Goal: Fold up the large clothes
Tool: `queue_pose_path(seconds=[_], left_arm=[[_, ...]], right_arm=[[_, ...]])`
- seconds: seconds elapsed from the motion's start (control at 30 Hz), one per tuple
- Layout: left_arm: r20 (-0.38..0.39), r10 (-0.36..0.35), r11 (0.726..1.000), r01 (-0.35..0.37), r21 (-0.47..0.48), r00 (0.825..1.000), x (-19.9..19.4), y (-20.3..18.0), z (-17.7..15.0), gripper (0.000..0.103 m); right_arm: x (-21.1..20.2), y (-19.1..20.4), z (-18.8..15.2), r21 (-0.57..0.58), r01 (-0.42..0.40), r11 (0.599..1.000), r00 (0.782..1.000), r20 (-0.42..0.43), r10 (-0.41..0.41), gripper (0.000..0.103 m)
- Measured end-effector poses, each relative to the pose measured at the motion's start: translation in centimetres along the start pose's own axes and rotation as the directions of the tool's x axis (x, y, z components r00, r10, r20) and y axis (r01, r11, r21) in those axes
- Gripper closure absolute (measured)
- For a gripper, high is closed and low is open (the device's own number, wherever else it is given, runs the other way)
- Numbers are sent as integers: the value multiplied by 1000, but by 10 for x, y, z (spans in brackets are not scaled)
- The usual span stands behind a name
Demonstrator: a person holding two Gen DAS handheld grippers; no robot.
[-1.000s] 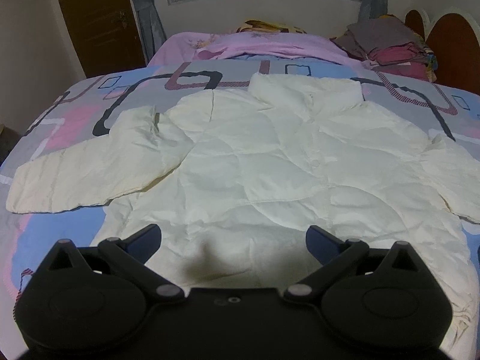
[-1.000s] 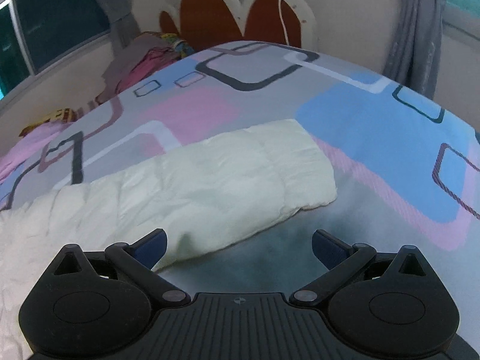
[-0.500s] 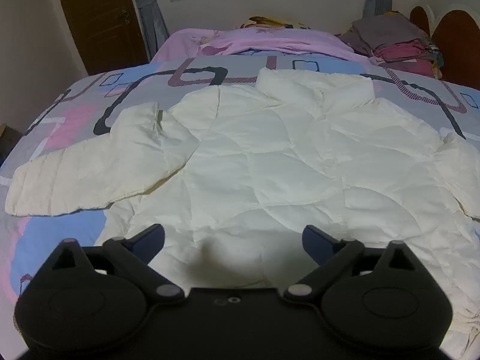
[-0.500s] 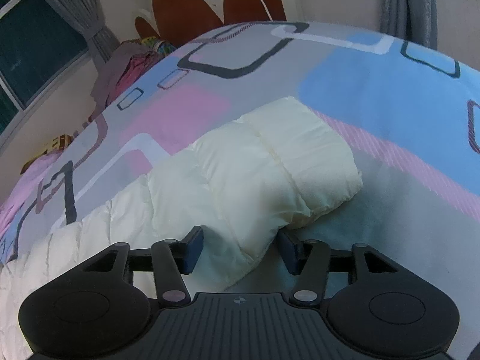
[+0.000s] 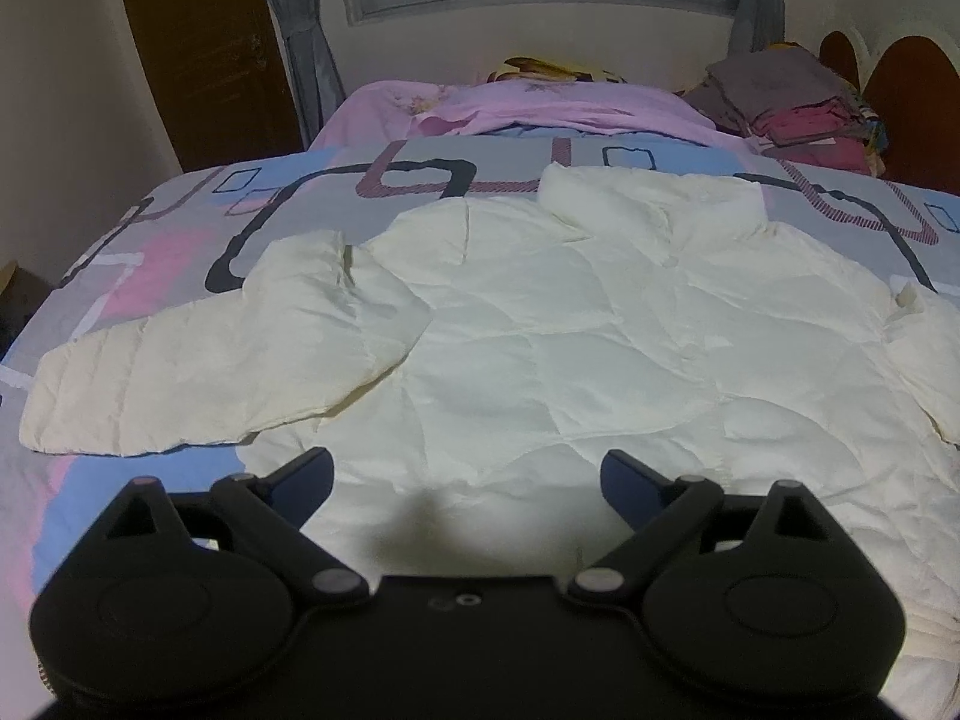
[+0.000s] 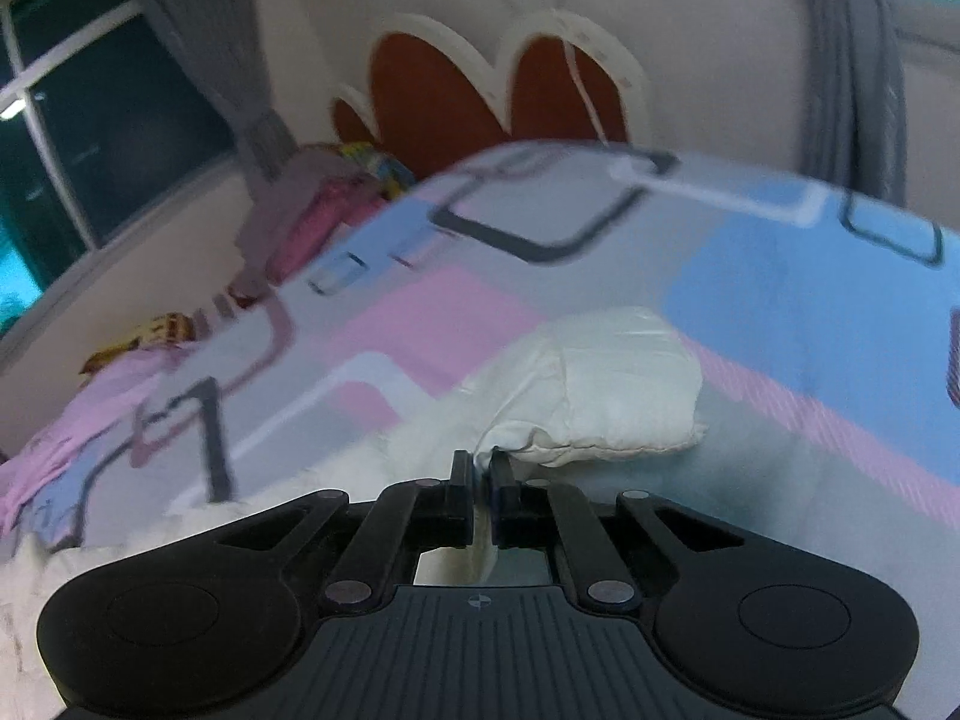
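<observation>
A cream quilted jacket (image 5: 570, 348) lies spread flat on the patterned bedspread (image 5: 180, 240), collar toward the window. Its left sleeve (image 5: 204, 372) stretches out to the left. My left gripper (image 5: 465, 474) hovers over the jacket's lower hem, open, nothing between its fingers. In the right wrist view my right gripper (image 6: 480, 468) is shut on the jacket's other sleeve (image 6: 606, 396) near the cuff; the puffy cuff end bunches just beyond the fingertips, lifted off the bedspread (image 6: 780, 300).
A pink blanket (image 5: 540, 108) and a stack of folded clothes (image 5: 798, 102) sit at the far side of the bed. The red-and-white headboard (image 6: 480, 102) stands behind; a dark wooden door (image 5: 204, 42) is at the back left.
My right gripper went from wide open to shut on the sleeve near the cuff and lifted it, tilting upward. The left gripper stayed open and drifted slightly over the hem.
</observation>
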State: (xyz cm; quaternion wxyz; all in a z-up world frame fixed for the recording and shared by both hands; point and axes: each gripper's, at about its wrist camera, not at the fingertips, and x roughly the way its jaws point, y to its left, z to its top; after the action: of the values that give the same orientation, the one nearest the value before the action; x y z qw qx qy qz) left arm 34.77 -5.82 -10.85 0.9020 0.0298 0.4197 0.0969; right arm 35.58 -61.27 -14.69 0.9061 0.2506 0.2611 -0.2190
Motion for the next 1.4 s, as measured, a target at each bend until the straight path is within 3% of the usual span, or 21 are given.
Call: queue_pose_path(seconds=[0.27, 0.43, 0.57, 0.8, 0.87, 1.0, 1.03, 1.1, 1.13, 1.17, 1.3, 1.4], left_arm=[[17, -41, 999, 42, -20, 999, 4, 26, -3, 8], [19, -55, 997, 56, -46, 998, 14, 56, -2, 8], [25, -47, 997, 49, -59, 999, 22, 80, -2, 8], [28, -44, 996, 46, -71, 999, 31, 111, 2, 8], [26, -60, 996, 61, -71, 998, 34, 112, 4, 8], [14, -142, 987, 143, -68, 990, 41, 105, 11, 8], [9, -169, 983, 169, -67, 986, 43, 100, 15, 7], [-7, -226, 972, 225, -67, 974, 50, 88, 22, 6], [-16, -252, 966, 251, -68, 968, 54, 82, 25, 6], [-24, -283, 957, 280, -73, 959, 58, 74, 29, 6], [-54, -372, 927, 368, -72, 927, 74, 42, 40, 5], [-82, -384, 923, 381, -54, 920, 93, 18, 45, 8]], right_arm=[[-31, 122, -23, -198, -162, 967, 984, 41, 173, 99], [-51, 222, -72, -324, -305, 896, 948, -18, 317, 99], [-58, 296, -129, -398, -411, 820, 910, -117, 399, 99], [-42, 374, -224, -442, -506, 741, 861, -313, 402, 99], [-38, 375, -235, -447, -519, 728, 851, -347, 393, 99], [-38, 374, -239, -474, -512, 716, 855, -359, 374, 98], [-40, 372, -236, -474, -512, 716, 855, -358, 374, 92], [-44, 363, -230, -464, -501, 730, 862, -336, 378, 51], [-49, 348, -223, -467, -484, 740, 874, -304, 380, 15], [-56, 341, -220, -478, -476, 738, 879, -269, 393, 9], [-68, 324, -209, -538, -429, 725, 902, -217, 373, 9], [-70, 297, -198, -532, -378, 758, 926, -196, 324, 9]])
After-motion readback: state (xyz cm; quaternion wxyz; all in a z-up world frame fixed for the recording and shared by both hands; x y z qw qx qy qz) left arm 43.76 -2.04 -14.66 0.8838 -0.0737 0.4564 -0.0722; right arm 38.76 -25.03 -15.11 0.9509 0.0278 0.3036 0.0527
